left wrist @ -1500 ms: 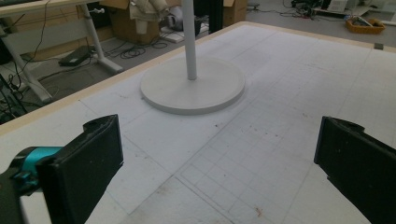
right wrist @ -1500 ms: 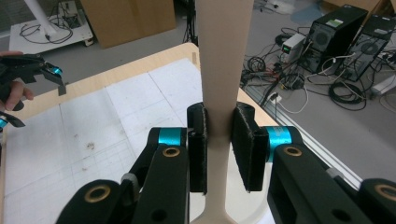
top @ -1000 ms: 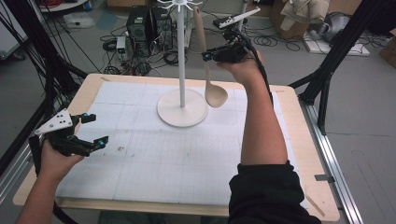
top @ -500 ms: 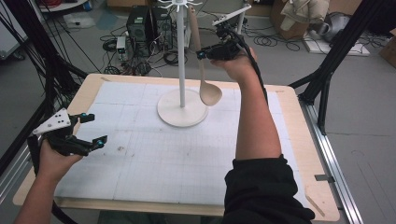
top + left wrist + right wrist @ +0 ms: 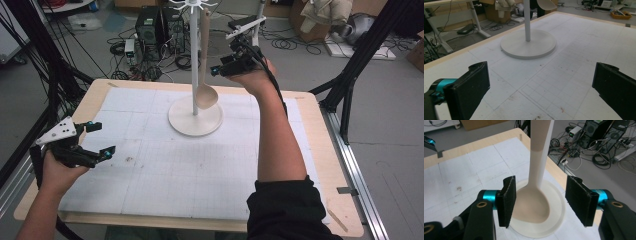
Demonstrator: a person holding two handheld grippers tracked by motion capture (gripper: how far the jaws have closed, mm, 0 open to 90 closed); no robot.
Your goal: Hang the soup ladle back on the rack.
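Resting low at the near left of the desk [image 5: 150, 175], the left claw [image 5: 95, 140] stands with jaws wide apart and nothing between them. Farther back, the spoon [image 5: 204, 75] hangs from the top of the white stand [image 5: 195, 117] (bowl down, just above the round base). Beside its handle, the right claw [image 5: 222, 70] has just been opening, pads clear of the spoon.

Lab workspace, computer towers [image 5: 157, 27], floor cables [image 5: 292, 42], black rig frame [image 5: 350, 80]
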